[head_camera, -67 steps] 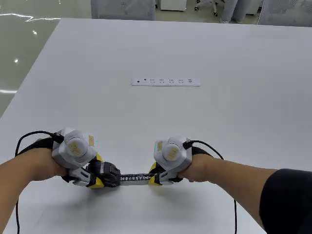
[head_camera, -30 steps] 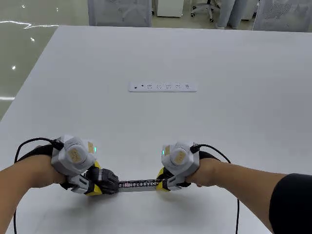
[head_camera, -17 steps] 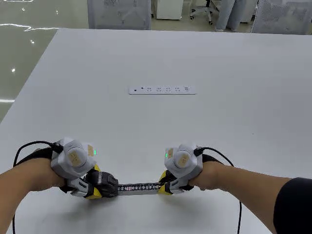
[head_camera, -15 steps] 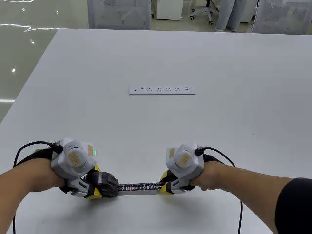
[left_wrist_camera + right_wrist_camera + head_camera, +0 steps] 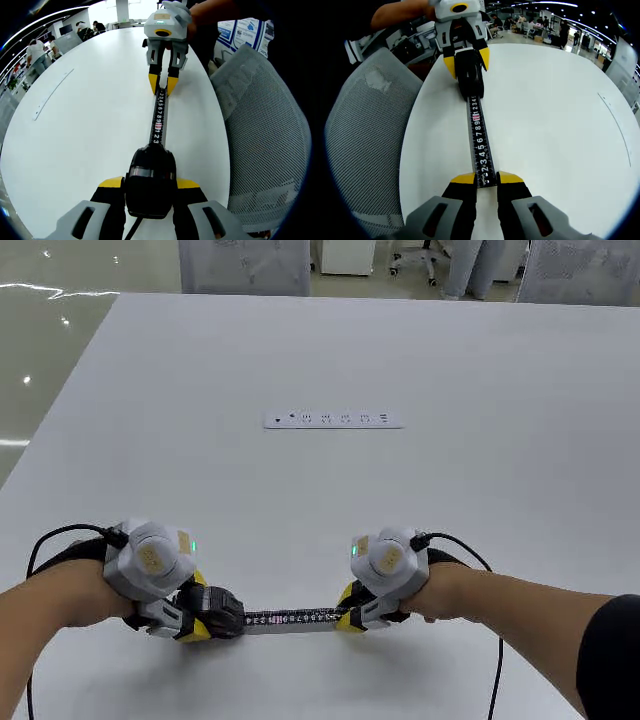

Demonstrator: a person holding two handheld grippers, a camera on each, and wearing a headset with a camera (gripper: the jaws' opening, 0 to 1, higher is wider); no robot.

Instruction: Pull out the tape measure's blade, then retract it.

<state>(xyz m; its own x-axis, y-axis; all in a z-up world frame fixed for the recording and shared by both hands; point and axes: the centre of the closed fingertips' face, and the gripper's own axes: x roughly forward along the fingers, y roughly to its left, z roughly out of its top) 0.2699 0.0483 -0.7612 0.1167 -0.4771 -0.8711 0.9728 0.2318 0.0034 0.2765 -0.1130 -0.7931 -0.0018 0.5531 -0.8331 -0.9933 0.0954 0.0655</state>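
White bench (image 5: 470,370), power strip (image 5: 333,420), office (image 5: 540,27) beyond; L gripper (image 5: 150,182) tight on case (image 5: 150,167), R gripper (image 5: 480,178) on blade (image 5: 477,127).

white table (image 5: 450,360) | power strip (image 5: 333,420) | glossy floor (image 5: 40,330) | mesh chair (image 5: 260,125)

- The tape measure (image 5: 150,175) has a chunky black case with a small grey panel on its top face. It sits low over the white table (image 5: 330,350), near the edge closest to the person. The yellow-tipped jaws of the left gripper (image 5: 200,606) clamp it by its two sides.
- Its blade (image 5: 480,135) is partly drawn out. It is a narrow black strip with white numerals and one red mark, and it runs straight and flat from the case's mouth.
- The red mark lies nearer the case than the free end.
- The blade's free end is pinched between the closed jaws of the right gripper (image 5: 347,610), just over the tabletop.
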